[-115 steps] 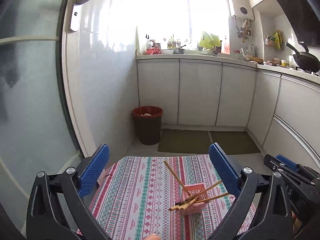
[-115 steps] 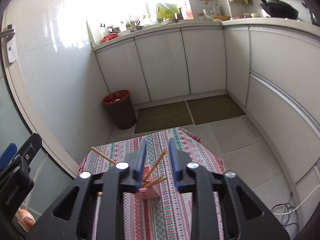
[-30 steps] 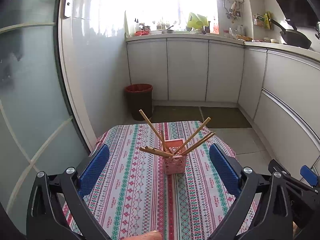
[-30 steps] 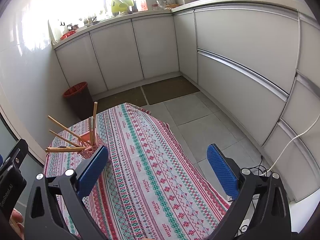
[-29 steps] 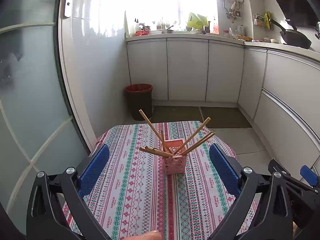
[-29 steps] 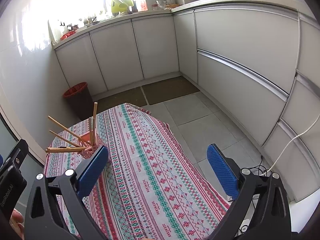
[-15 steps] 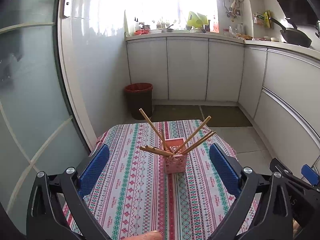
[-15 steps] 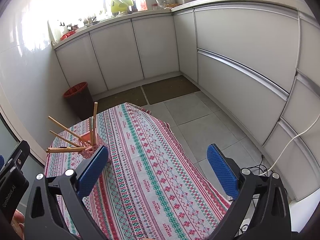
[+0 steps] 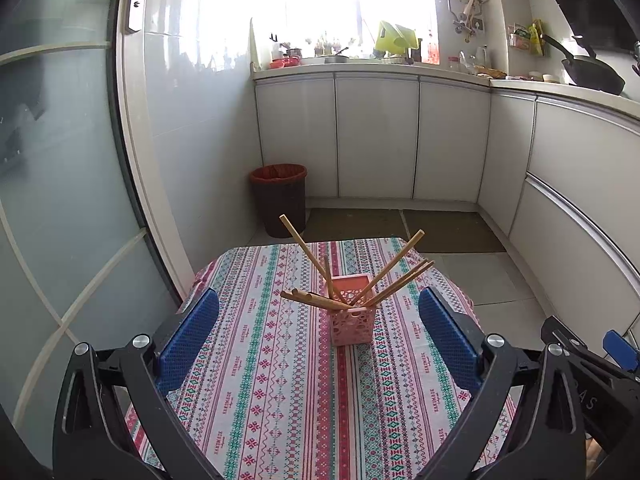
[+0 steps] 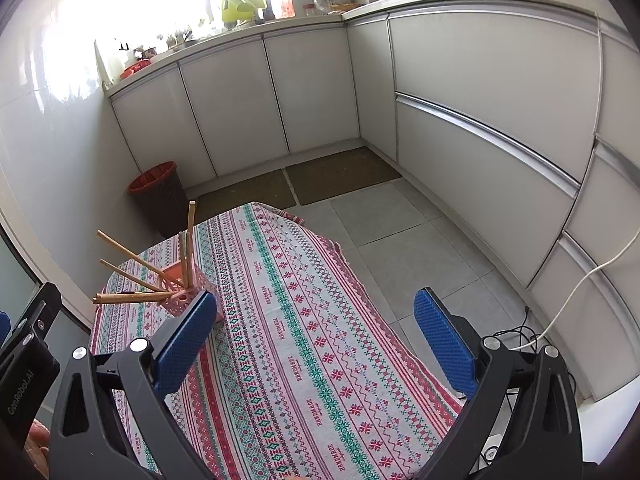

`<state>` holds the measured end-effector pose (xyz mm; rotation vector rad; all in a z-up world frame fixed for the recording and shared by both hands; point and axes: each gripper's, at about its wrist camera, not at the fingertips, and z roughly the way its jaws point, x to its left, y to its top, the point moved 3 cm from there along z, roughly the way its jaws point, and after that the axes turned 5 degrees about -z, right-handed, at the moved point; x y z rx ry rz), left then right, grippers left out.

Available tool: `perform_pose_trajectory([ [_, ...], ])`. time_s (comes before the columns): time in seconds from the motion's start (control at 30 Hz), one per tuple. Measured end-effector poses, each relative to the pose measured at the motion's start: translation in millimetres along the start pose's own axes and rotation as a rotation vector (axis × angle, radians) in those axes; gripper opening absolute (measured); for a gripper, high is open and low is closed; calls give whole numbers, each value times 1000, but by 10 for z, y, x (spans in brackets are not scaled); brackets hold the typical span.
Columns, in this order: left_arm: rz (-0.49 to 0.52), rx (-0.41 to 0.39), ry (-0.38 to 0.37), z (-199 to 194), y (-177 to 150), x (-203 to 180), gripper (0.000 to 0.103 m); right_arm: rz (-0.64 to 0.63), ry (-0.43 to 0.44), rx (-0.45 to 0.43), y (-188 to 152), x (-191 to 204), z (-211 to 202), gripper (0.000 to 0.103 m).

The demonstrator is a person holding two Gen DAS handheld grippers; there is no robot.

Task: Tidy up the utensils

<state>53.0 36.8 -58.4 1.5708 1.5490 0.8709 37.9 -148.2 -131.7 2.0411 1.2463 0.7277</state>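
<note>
A pink perforated holder [image 9: 352,316] stands upright on the patterned tablecloth [image 9: 272,380], with several wooden chopsticks [image 9: 396,276] fanned out of it. My left gripper [image 9: 318,334] is open and empty, a short way in front of the holder. In the right wrist view the holder [image 10: 188,296] with its chopsticks [image 10: 136,260] sits at the left, just past my left pad. My right gripper [image 10: 314,338] is open and empty above the cloth [image 10: 300,320], to the right of the holder.
The small table's far edge [image 9: 320,242] drops to a tiled floor [image 10: 420,240]. A dark bin with a red liner [image 9: 279,200] stands by the wall. White cabinets [image 9: 376,136] line the back and right. A white cable [image 10: 580,288] runs along the floor at right.
Since 3.8 s ago my right gripper has opened and both grippers have pulled back from the holder. Over the last second nothing has visibly moved.
</note>
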Motion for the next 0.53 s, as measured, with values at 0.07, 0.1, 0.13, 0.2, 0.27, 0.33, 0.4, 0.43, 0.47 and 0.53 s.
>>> perform_pose_trajectory([
  [0.07, 9, -5, -6, -2, -3, -19, 94, 2, 0, 4, -1, -3, 12, 96],
  [0.1, 15, -11, -6, -5, -7, -28, 93, 3, 0, 6, -2, -2, 21, 96],
  [0.13, 19, -16, -7, -8, -9, -36, 92, 4, 0, 9, -4, -5, 28, 96],
  [0.2, 27, -19, -18, -11, -18, -58, 90, 6, 3, 13, -6, -1, 34, 96],
  [0.27, 28, -16, -23, -10, -21, -71, 91, 6, 2, 12, -4, 0, 34, 96],
  [0.33, 20, -11, -14, -14, -13, -64, 96, 8, 0, 10, -4, 0, 30, 96],
  [0.4, 19, -16, -4, -27, -1, -54, 96, 12, 0, 6, 0, -5, 20, 96],
  [0.43, 17, -18, -2, -30, 6, -52, 96, 14, -1, 3, 3, -8, 12, 96],
  [0.47, 13, -19, -3, -35, 8, -46, 96, 14, -2, 1, 6, -6, 5, 96],
  [0.53, 13, -8, -4, -18, 6, -44, 96, 11, -2, -1, 4, 0, 1, 96],
])
